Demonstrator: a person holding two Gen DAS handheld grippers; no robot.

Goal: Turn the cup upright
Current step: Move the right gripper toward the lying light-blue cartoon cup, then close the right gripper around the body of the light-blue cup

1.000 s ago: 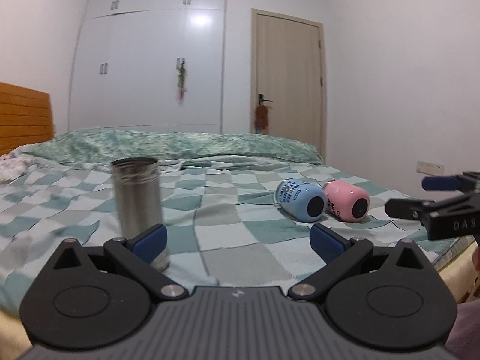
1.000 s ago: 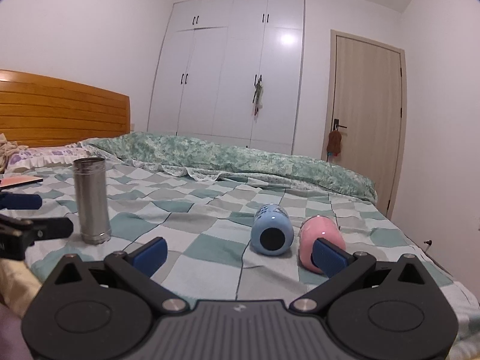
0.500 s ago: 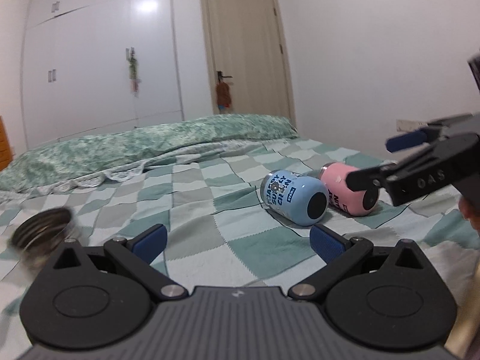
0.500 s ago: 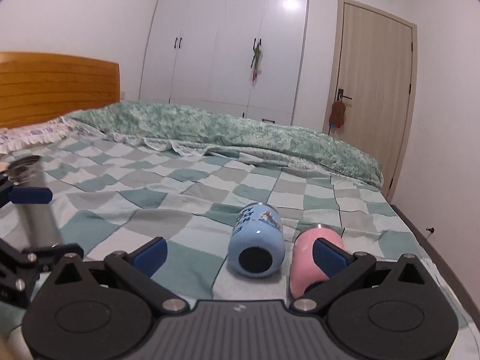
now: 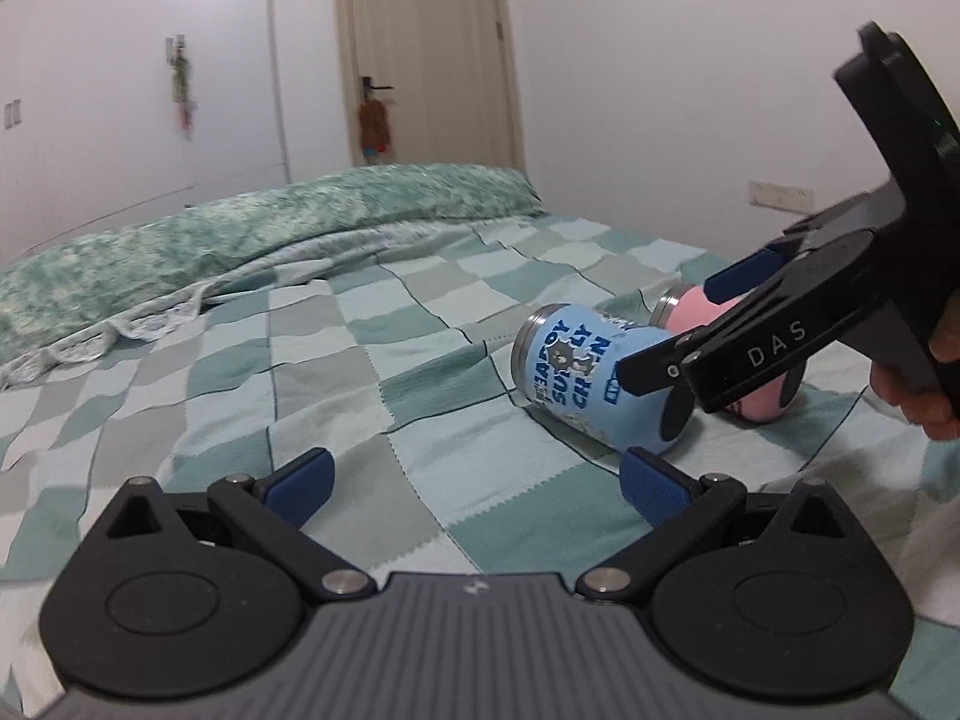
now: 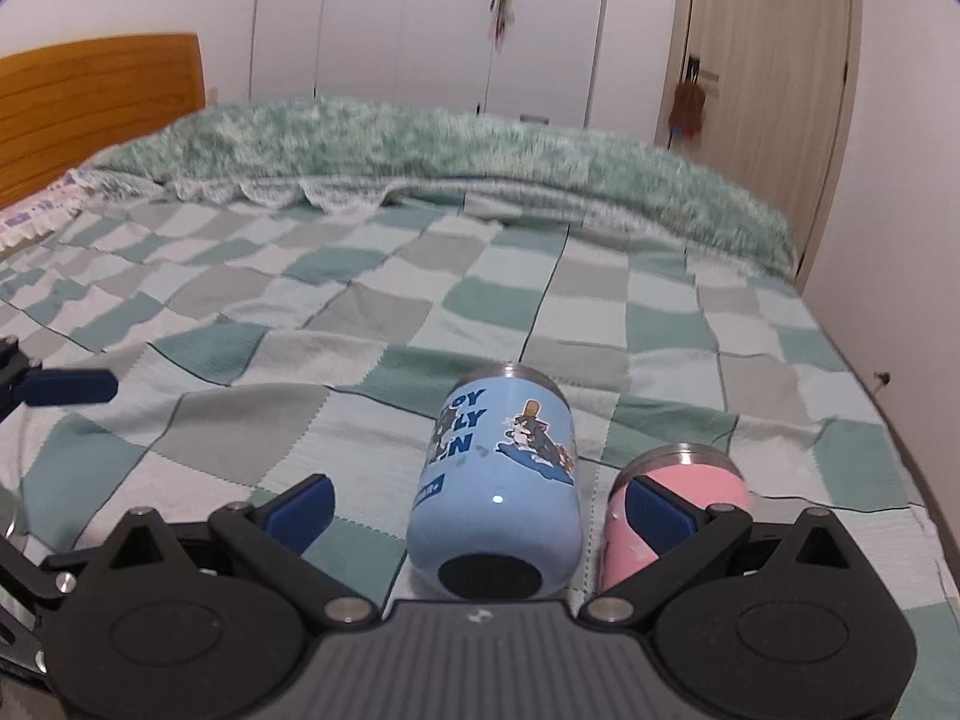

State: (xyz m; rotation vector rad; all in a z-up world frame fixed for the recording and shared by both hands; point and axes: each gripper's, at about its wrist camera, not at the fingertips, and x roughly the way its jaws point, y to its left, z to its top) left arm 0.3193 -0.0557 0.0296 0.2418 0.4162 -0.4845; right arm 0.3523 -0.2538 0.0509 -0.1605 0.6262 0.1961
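Cups: two lay on their sides on the checked bedspread [image 6: 372,312], a blue cup [image 6: 498,498] and a pink cup [image 6: 678,480], side by side and nearly touching; whether they actually met, I could not tell.
Blue cup: its dark base faced the right gripper [image 6: 480,501], its steel rim pointed away toward the rumpled green duvet [image 6: 420,150]; cartoon print and lettering ran along its side, the words only partly readable.
Pink cup: it lay just to the right of the blue cup, half hidden behind a blue finger pad [image 6: 660,510] in the right wrist view; in the left wrist view the right gripper's black arm [image 5: 774,348] covered most of it [image 5: 696,315].
Right gripper: fingers spread wide, nothing between them, sitting low just short of the blue cup's base, its span taking in the blue cup.
Left gripper: also spread and holding nothing [image 5: 474,486], well to the left of the blue cup [image 5: 570,372] above the bedspread [image 5: 300,360].
Hand: only a few fingers [image 5: 936,396] showed at the frame edge, behind the right gripper's handle.
Room: one wooden headboard [image 6: 96,102] far left of the blue cup, one door [image 6: 756,78] beyond it to the right, white wardrobes [image 6: 384,24] straight behind; things hanging on the door handle and wardrobe were too blurred to name.
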